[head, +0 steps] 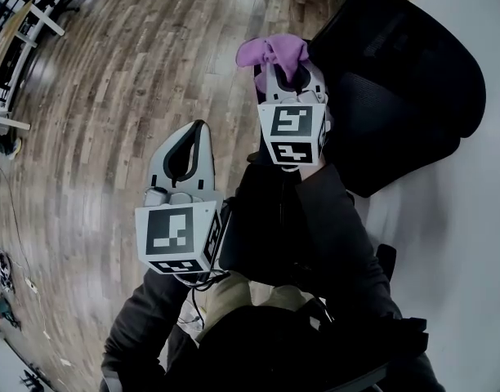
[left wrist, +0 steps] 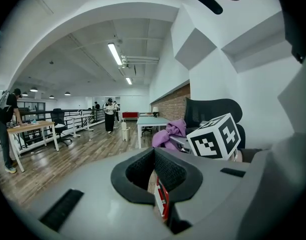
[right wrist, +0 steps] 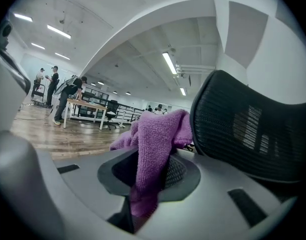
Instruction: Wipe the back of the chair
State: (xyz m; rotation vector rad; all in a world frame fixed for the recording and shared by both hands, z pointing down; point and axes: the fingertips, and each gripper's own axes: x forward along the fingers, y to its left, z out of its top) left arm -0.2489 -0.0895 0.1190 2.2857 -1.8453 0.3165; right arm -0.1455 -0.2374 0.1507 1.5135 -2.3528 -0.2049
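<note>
The black mesh chair back (head: 397,80) stands at the upper right of the head view, close to a white wall. My right gripper (head: 287,70) is just left of it, shut on a purple cloth (head: 270,51) that bunches out past the jaws. In the right gripper view the cloth (right wrist: 155,144) hangs between the jaws of the right gripper (right wrist: 148,170), and the chair back (right wrist: 248,129) is close on the right, apart from the cloth. My left gripper (head: 193,141) is lower left, shut and empty. In the left gripper view, the cloth (left wrist: 170,131) and the chair (left wrist: 210,109) lie beyond the left gripper (left wrist: 155,156).
Wooden floor (head: 111,96) spreads to the left. Desks (head: 21,31) line the far left. A white wall (head: 462,219) runs along the right. In the distance stand a white table (left wrist: 150,121), several people (right wrist: 55,91) and another desk (right wrist: 85,106).
</note>
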